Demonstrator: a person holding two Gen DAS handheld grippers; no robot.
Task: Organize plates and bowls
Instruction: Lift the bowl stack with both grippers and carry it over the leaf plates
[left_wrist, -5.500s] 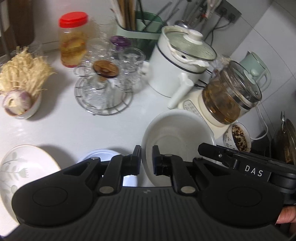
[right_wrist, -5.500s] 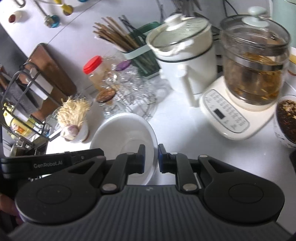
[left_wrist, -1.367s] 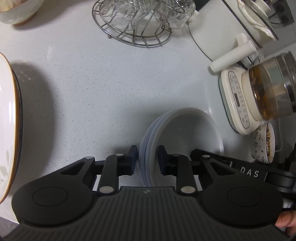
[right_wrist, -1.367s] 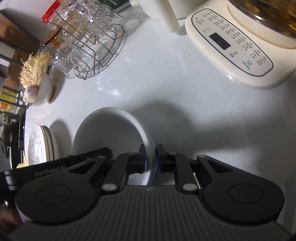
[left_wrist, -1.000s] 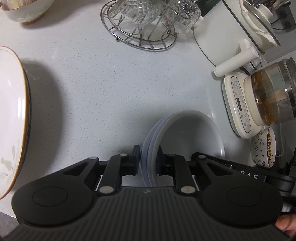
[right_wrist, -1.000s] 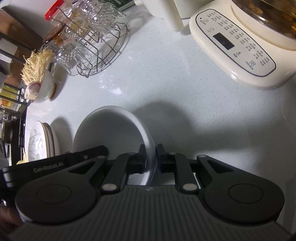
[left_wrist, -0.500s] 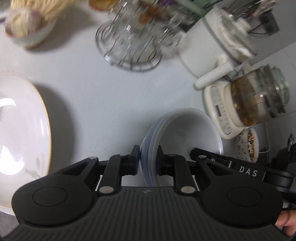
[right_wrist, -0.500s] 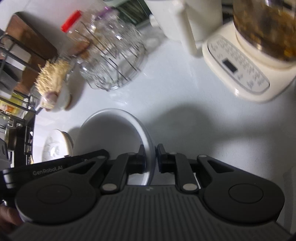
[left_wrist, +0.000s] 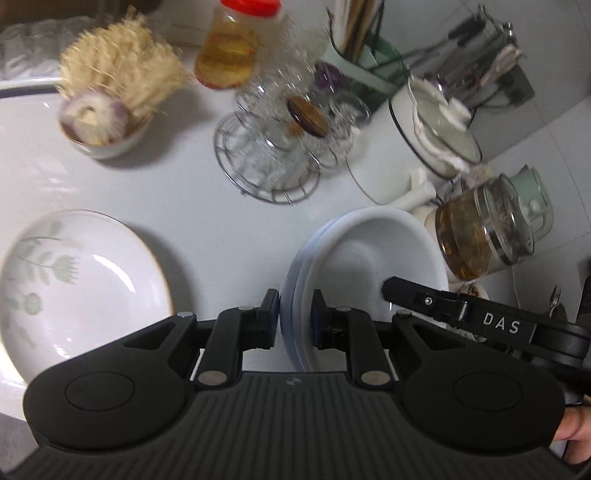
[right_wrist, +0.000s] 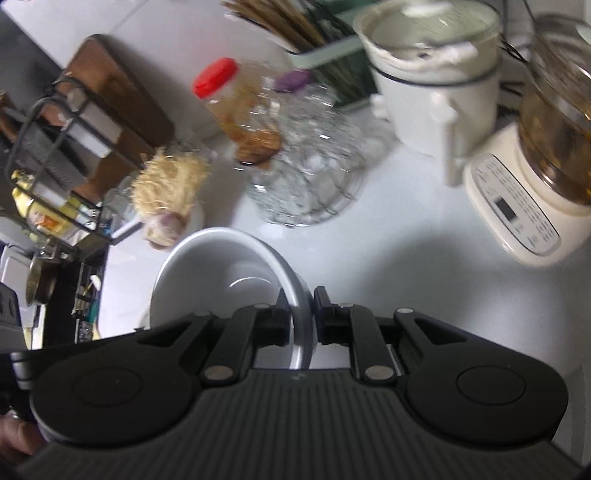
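My left gripper (left_wrist: 294, 308) is shut on the near rim of a stack of white bowls (left_wrist: 369, 254), held above the white counter. My right gripper (right_wrist: 300, 308) is shut on the opposite rim of the same stack (right_wrist: 229, 266); its black body also shows in the left wrist view (left_wrist: 480, 321). A floral plate with a gold rim (left_wrist: 74, 288) lies on the counter to the left of the stack.
A wire rack of glasses (left_wrist: 280, 147), a small bowl of garlic and dried roots (left_wrist: 107, 122), a red-lidded jar (left_wrist: 232, 48), a white pot (left_wrist: 428, 136), a glass kettle on its base (left_wrist: 484, 229) and a chopstick holder (right_wrist: 317, 40) crowd the back. A knife rack (right_wrist: 55, 155) stands at left.
Both grippers have lifted the bowl stack and tilted upward, so the back of the counter has come into view. The floral plate now lies flat at the left.
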